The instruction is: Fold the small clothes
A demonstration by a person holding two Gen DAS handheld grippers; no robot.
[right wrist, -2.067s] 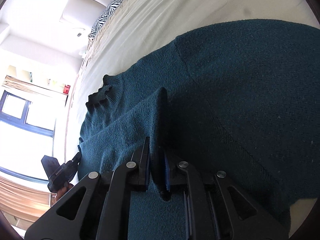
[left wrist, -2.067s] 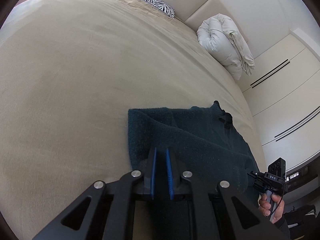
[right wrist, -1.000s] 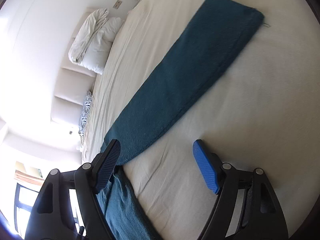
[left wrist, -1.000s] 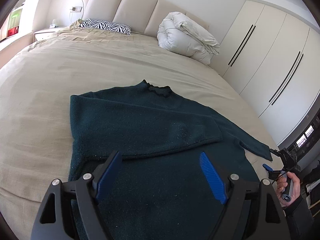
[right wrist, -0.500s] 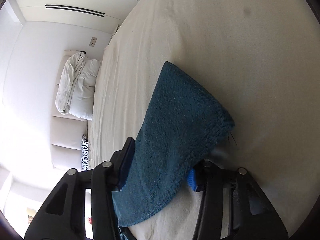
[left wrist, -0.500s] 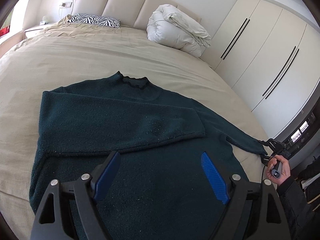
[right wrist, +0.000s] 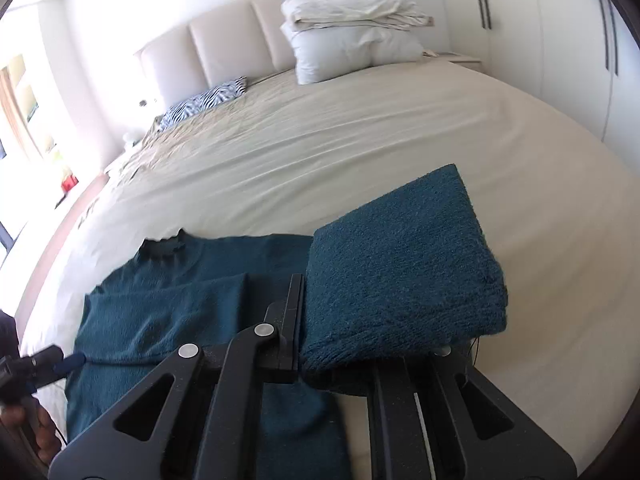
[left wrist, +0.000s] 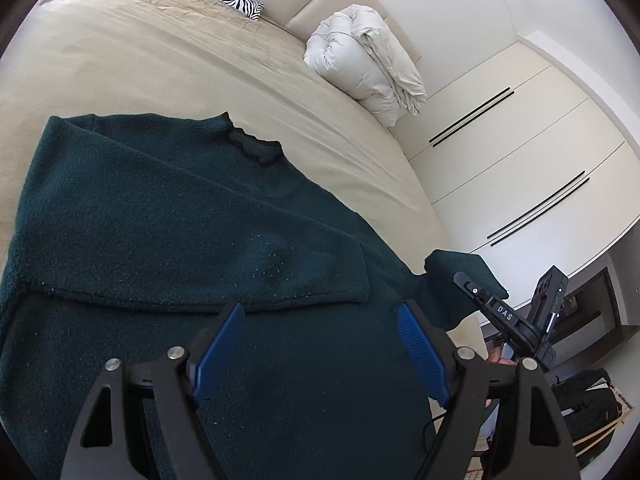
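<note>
Your right gripper (right wrist: 376, 344) is clamped on the sweater's (left wrist: 180, 240) right sleeve cuff (right wrist: 400, 276), lifted off the bed (right wrist: 360, 140) ready to fold across the body where the other sleeve already lies, while your left gripper (left wrist: 320, 354) hovers spread wide above the near hem.

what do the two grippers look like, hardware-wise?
Both are matte black frames with triangular cut-outs and round silver pivot bolts. The left gripper has ribbed blue pads lining its jaws. The right gripper carries white "DAS" lettering and a thin black cable below. The hand behind the left one is bare.
</note>
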